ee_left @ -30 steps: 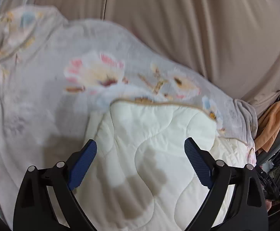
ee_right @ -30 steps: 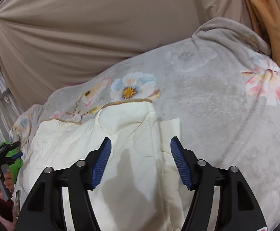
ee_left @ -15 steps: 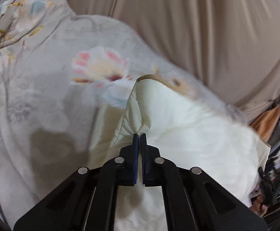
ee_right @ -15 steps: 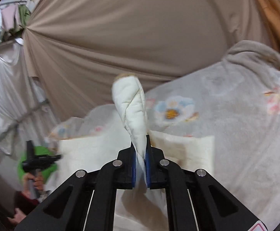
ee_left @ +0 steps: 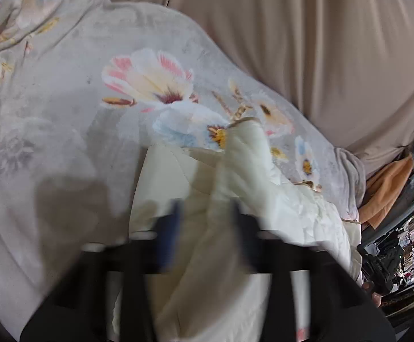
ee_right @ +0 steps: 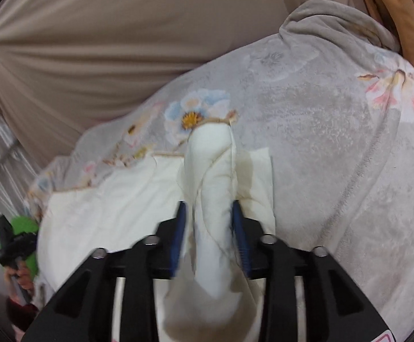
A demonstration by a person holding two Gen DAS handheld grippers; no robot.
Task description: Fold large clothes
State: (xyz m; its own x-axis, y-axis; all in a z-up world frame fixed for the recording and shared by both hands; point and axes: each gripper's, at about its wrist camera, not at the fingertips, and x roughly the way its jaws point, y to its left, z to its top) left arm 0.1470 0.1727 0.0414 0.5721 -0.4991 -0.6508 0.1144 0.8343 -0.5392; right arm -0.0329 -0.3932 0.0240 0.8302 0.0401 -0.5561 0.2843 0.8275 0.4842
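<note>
Lengthwise, quilted garment (ee_right: pixel 212 176) pointing forward

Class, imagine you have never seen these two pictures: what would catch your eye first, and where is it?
First, the cream quilted garment, bunched into a thick roll between the right gripper fingers at centre. Next, the big pink flower printed on the grey blanket beneath, upper middle of the left view.

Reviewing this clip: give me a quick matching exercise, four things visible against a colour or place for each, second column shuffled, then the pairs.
Things:
1. quilted garment
2. floral blanket
3. curtain
4. orange cloth

Descriptions:
A. grey, spread under everything
B. plain beige backdrop
C. cream, bunched between the jaws of the right gripper
D. at the far right edge in the left wrist view

Pairs: 1-C, 2-A, 3-B, 4-D
</note>
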